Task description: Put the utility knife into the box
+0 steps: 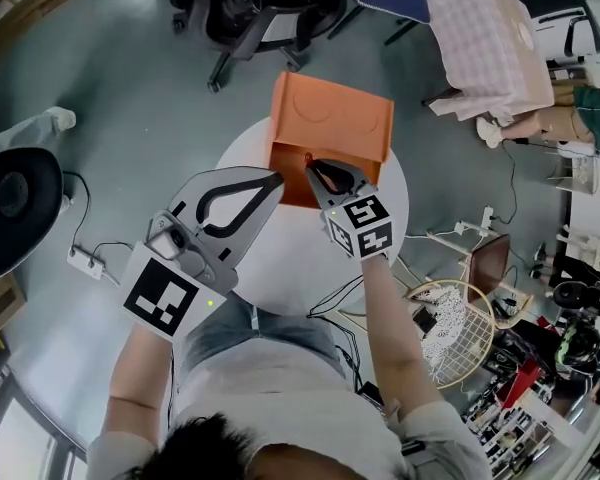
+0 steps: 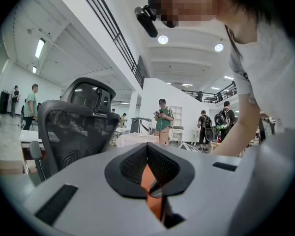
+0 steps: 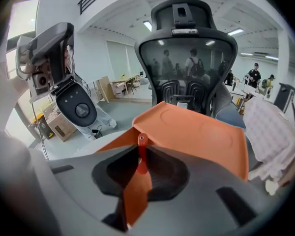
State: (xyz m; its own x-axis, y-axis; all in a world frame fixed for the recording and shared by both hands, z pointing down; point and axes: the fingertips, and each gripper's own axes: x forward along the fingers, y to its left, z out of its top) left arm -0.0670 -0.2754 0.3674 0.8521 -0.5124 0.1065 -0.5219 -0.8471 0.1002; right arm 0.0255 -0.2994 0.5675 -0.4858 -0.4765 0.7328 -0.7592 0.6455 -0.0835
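Observation:
An orange box (image 1: pixel 330 118) stands on the round white table (image 1: pixel 280 258) with its lid tipped back. In the head view my right gripper (image 1: pixel 310 164) hovers over the box's near wall, shut on the red utility knife (image 1: pixel 308 157). The right gripper view has the knife's (image 3: pixel 140 141) holed end sticking up between the shut jaws of my right gripper (image 3: pixel 140 156), with the box lid (image 3: pixel 196 132) just beyond. My left gripper (image 1: pixel 278 177) is shut at the box's left wall. In the left gripper view an orange strip of the box (image 2: pixel 148 181) shows between the jaws of my left gripper (image 2: pixel 147 149).
A black office chair (image 1: pixel 250 8) stands beyond the table, also seen as the mesh chair (image 3: pixel 187 58) behind the box. A chair draped in checked cloth (image 1: pixel 480 38) is at the far right. A wire basket (image 1: pixel 450 328) and cables lie on the floor to the right, and a power strip (image 1: pixel 85 261) to the left.

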